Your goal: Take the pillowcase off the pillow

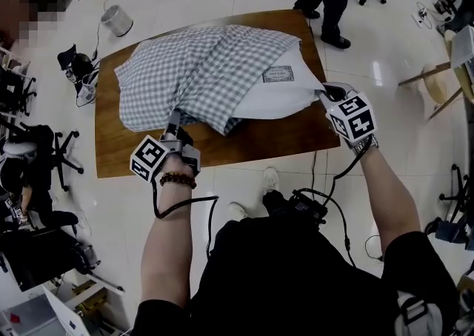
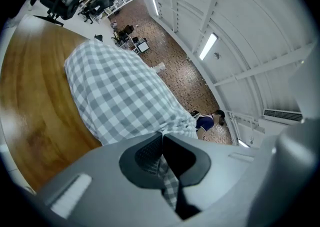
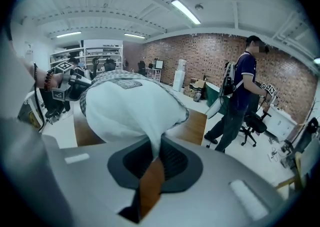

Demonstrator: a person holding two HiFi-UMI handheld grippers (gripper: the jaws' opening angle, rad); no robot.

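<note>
Step in hand, as I read it: a two-ended pull-apart. The pillowcase (image 1: 200,68) is partly off. The white pillow (image 1: 278,98) is bare at the table's (image 1: 274,140) right end, and checked cloth covers the rest across the table's middle and left.

How to do it well:
- Treat the right side as the anchor and draw the left one off toward the table's left front corner.
- Pull low, along the table top, so the cloth slides and doesn't lift the pillow.
- Pull in line with the pillow's long axis. A skewed pull will likely bunch the case at its mouth.
- Both grips are thin pinches of fabric, so use steady tension with no jerks. A slip at either end means a regrip.
- The bare pillow end lies close to the table's front right corner and could drag off the edge.

Tongs:
- left gripper (image 1: 175,121) (image 2: 161,140): at the table's front edge, left of middle. Jaws are together, clamped on a fold of the checked pillowcase, and a strip of check runs down between them.
- right gripper (image 1: 331,94) (image 3: 155,153): just off the table's right front corner. Jaws are all but together, clamped on the pillow's white corner, and the cloth runs taut into them.
</note>
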